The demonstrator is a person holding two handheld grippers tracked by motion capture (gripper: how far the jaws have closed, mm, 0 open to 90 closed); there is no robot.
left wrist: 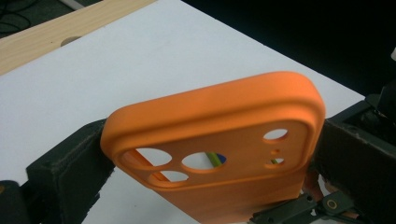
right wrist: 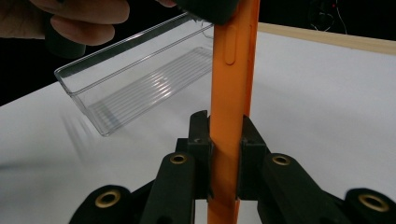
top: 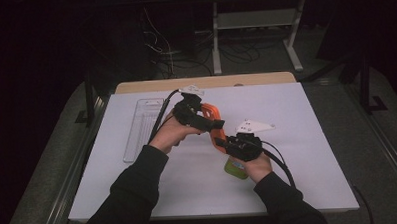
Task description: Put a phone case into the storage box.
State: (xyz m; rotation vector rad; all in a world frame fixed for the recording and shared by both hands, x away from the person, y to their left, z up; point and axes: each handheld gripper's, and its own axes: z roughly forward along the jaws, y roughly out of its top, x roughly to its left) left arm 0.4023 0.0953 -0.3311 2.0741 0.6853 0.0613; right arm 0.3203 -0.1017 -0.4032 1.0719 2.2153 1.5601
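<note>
Both the left hand-held gripper (top: pixel 207 122) and the right hand-held gripper (top: pixel 223 141) are clamping the orange phone case (top: pixel 214 126) above the counter (top: pixel 297 138).

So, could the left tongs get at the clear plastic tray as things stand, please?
Probably not yet: the left tongs are shut across the orange phone case, which the right tongs also clamp. The clear tray lies unobstructed on the table beside that hand.

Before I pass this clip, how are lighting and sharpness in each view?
High view: the room is dark, the white table evenly lit, detail soft. Left gripper view: the orange phone case is sharp, its upper edge slightly glary. Right gripper view: the clear tray shows streaky reflections, and the hand is blurred.
</note>
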